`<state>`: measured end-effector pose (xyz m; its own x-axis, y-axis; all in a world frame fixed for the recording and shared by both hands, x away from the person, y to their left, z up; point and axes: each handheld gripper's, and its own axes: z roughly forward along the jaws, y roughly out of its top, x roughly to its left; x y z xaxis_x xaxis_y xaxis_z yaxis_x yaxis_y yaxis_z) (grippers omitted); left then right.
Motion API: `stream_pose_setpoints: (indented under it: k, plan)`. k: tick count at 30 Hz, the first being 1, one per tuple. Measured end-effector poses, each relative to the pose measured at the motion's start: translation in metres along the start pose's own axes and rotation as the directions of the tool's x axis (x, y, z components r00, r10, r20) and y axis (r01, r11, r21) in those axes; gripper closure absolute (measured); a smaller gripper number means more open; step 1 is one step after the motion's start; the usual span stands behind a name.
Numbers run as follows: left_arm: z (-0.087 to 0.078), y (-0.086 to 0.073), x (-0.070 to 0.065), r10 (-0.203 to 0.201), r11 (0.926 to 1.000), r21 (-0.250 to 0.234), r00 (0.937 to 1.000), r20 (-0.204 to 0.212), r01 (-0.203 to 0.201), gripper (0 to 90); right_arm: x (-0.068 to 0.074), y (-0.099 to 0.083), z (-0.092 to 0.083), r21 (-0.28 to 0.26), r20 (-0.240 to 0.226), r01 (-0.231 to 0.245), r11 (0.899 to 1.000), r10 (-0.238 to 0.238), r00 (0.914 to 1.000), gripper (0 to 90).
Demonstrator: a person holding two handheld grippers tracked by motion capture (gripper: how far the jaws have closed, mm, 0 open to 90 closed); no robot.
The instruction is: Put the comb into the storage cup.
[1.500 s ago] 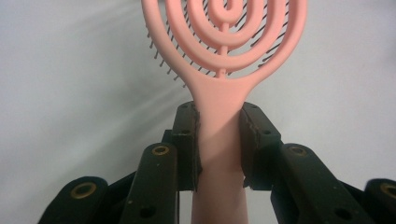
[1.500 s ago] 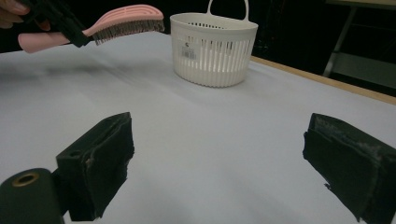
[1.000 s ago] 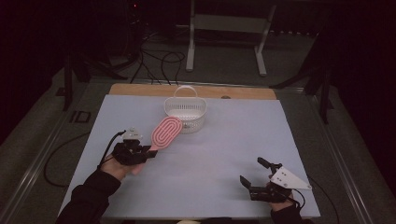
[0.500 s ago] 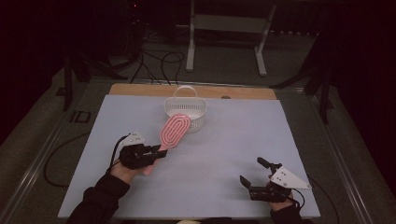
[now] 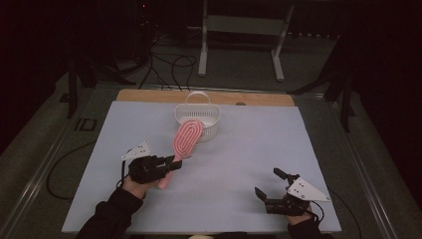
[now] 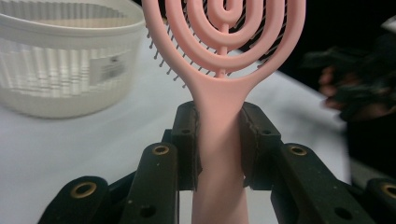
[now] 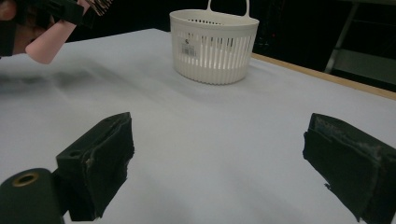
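I have the left claw (image 6: 219, 140) clamped on the pink hairbrush (image 5: 185, 142) handle, head raised beside the white basket (image 5: 198, 119), right claw (image 7: 219, 168) apart over the tabletop (image 5: 249, 164); next, I judge, lift over the rim.

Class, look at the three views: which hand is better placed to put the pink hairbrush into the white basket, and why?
Left. The left tool is clamped on the pink hairbrush handle, its head near the white basket rim. The right tool is open, holds nothing and sits far from the basket.
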<state>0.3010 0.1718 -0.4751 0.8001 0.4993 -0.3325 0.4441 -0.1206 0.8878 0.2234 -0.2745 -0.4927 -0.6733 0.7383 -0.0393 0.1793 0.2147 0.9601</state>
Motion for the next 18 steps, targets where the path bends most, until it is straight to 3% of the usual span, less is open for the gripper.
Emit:
stream_pose_setpoints:
  k: [3, 5, 9, 13, 18]
  plan:
    - [0.001, -0.002, 0.001, -0.016, 0.9995, -0.026, 0.9993, 0.033, 0.017, 70.9, 0.0, 0.0, 0.0, -0.001, -0.001, 0.001, 1.0, -0.001, 1.0, 8.2]
    - [0.0, -0.004, 0.001, 0.002, 0.9993, -0.037, 0.9994, 0.036, -0.001, 70.9, 0.0, 0.0, 0.0, -0.003, 0.0, 0.002, 1.0, -0.002, 1.0, 8.2]
    - [0.0, -0.006, -0.003, 0.07, 0.9962, -0.053, 0.9975, -0.009, -0.07, 70.9, 0.0, 0.0, 0.0, -0.003, -0.001, -0.001, 1.0, 0.001, 1.0, 8.2]
    - [0.001, -0.011, -0.007, 0.126, 0.991, -0.041, 0.9911, -0.044, -0.127, 70.9, 0.001, 0.0, 0.0, -0.001, -0.002, 0.0, 1.0, 0.0, 1.0, 8.2]
    - [0.001, -0.014, -0.007, 0.12, 0.9917, -0.042, 0.9924, -0.027, -0.121, 70.9, 0.001, 0.001, 0.0, 0.001, -0.007, 0.004, 1.0, -0.004, 1.0, 8.2]
